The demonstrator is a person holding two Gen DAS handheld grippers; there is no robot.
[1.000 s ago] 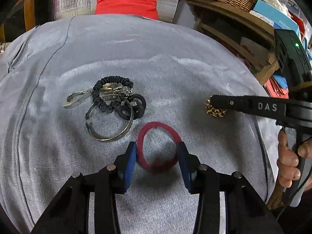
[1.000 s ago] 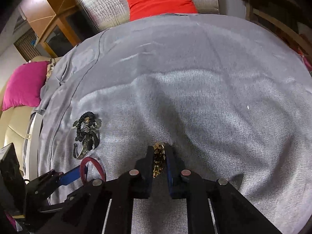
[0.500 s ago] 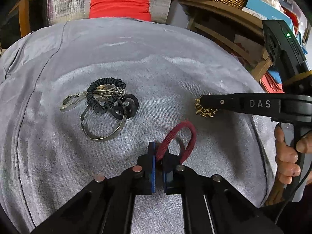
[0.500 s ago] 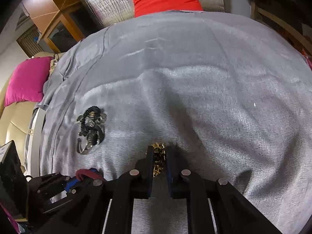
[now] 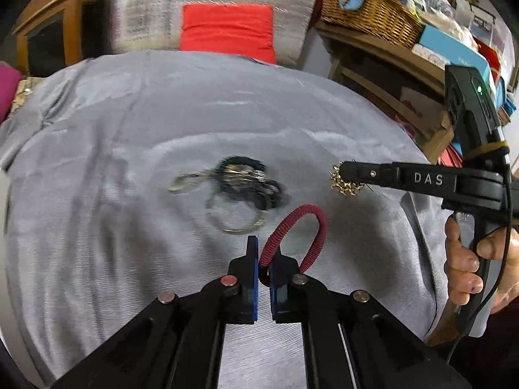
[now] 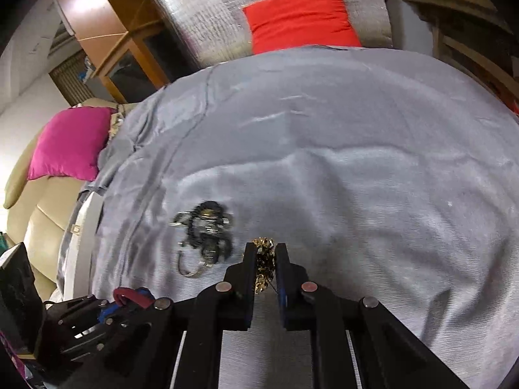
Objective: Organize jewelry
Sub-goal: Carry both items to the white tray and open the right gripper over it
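Two grippers each carry one piece clear of the grey cloth [image 5: 129, 259]: the left gripper [image 5: 263, 259] is clamped on the red bangle [image 5: 298, 236], the right gripper [image 6: 265, 261] on a gold chain [image 6: 263, 259], likely bound for the tangled pile [image 5: 240, 188] nearby.

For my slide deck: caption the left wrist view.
Left gripper pinches a red bangle; right gripper holds a gold chain over grey cloth.
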